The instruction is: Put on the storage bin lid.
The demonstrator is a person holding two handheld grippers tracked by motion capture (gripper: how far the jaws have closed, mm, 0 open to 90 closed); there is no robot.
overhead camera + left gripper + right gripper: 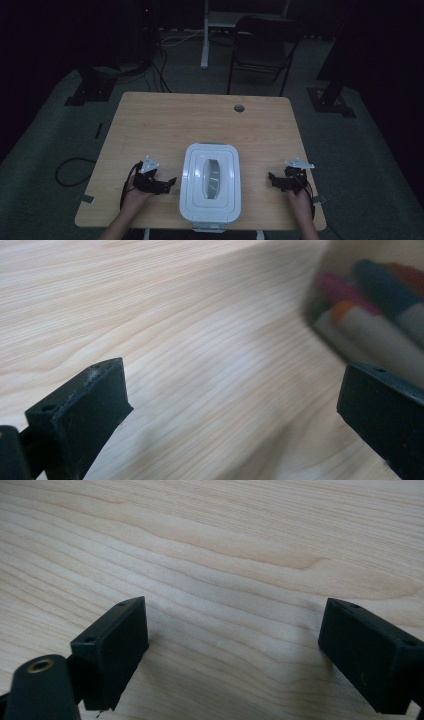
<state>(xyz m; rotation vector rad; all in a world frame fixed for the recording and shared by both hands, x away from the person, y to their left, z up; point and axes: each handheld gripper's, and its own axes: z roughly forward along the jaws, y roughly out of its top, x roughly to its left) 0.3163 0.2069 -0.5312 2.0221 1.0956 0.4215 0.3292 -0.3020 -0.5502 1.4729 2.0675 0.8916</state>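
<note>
- Your left hand (134, 196) holds the left tool (170, 182) low over the counter (165, 120), jaws spread wide and empty, pointing at the box.
- Your right tool (272, 178) mirrors it, jaws wide apart, gripping nothing.
- Between them sits the white lidded box (210, 181), markers (372, 315) visible through its wall.

Your high view looks down and forward over the whole table (150, 120); both gripper views sit close above that wood, left one catching the box (370, 295) at upper right
</note>
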